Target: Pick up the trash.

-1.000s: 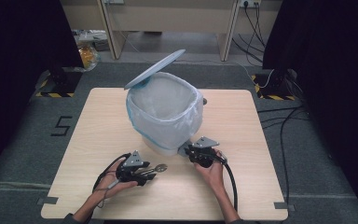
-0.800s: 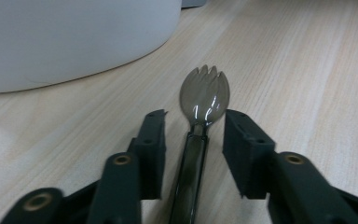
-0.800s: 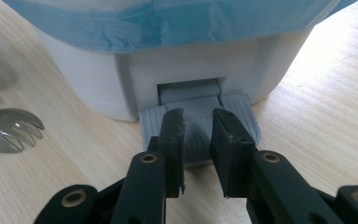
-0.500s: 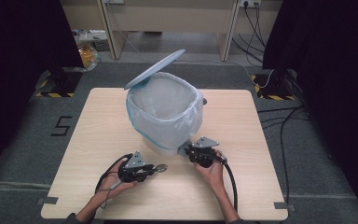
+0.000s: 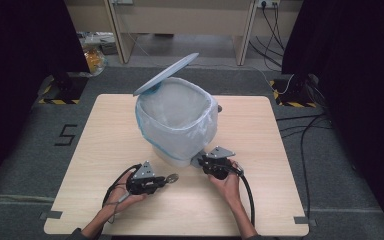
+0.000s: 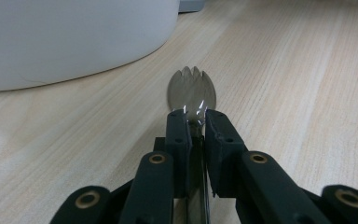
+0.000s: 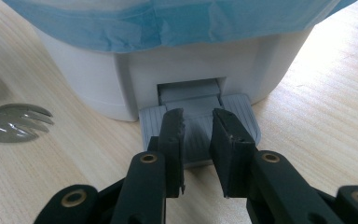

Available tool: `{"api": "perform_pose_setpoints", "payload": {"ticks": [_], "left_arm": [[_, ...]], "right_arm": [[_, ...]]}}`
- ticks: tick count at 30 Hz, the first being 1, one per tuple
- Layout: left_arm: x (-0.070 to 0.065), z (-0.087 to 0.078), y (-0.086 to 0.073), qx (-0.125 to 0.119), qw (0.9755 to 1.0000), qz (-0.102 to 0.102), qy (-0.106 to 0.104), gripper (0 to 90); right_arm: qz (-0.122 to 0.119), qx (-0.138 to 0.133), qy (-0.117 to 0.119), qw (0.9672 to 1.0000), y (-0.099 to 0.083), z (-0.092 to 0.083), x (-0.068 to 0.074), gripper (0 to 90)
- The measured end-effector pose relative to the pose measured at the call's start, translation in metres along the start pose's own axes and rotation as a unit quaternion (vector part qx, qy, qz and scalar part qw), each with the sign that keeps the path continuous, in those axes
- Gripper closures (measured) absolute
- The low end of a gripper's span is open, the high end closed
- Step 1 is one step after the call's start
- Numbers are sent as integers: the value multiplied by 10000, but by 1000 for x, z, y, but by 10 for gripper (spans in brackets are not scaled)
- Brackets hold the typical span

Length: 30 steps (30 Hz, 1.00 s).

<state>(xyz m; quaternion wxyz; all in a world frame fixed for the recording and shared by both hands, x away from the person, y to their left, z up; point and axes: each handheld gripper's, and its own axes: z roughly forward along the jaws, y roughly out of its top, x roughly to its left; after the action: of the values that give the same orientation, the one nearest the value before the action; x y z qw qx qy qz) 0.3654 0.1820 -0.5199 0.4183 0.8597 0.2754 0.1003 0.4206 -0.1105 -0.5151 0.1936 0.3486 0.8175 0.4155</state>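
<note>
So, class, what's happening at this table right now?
A person works two handheld grippers. The left gripper has just closed on a metal spork lying on the table. The right gripper, jaws shut, presses the pedal of the bag-lined bin, whose lid stands open.

We see a pale wood-grain table (image 5: 105, 130) carrying a white bin (image 7: 98, 79) near its middle, lined with a translucent light-blue bag (image 5: 177, 122), its lid (image 5: 166, 74) and pedal (image 7: 242, 116) grey. Toward the near edge lies a dull silver spork (image 6: 192, 91), between the black jaws of the left gripper (image 6: 193, 119).
</note>
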Motion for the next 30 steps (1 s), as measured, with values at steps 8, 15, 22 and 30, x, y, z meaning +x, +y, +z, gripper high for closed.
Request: {"api": "perform_pose_setpoints", "payload": {"ticks": [8,15,22,30], "left_arm": [[-1,-11,6,-113,9999,7,-26,796],[-4,-24,15,-229,9997,-4,-87,796],[-4,-32,20,-249,9996,-12,-96,796],[-8,-42,28,-340,9993,40,-145,796]], "right_arm": [[-10,3,-6,10000,0,0,0,740],[2,9,7,10000,0,0,0,740],[-3,5,25,10000,0,0,0,740],[-18,7,-1,10000,0,0,0,740]]}}
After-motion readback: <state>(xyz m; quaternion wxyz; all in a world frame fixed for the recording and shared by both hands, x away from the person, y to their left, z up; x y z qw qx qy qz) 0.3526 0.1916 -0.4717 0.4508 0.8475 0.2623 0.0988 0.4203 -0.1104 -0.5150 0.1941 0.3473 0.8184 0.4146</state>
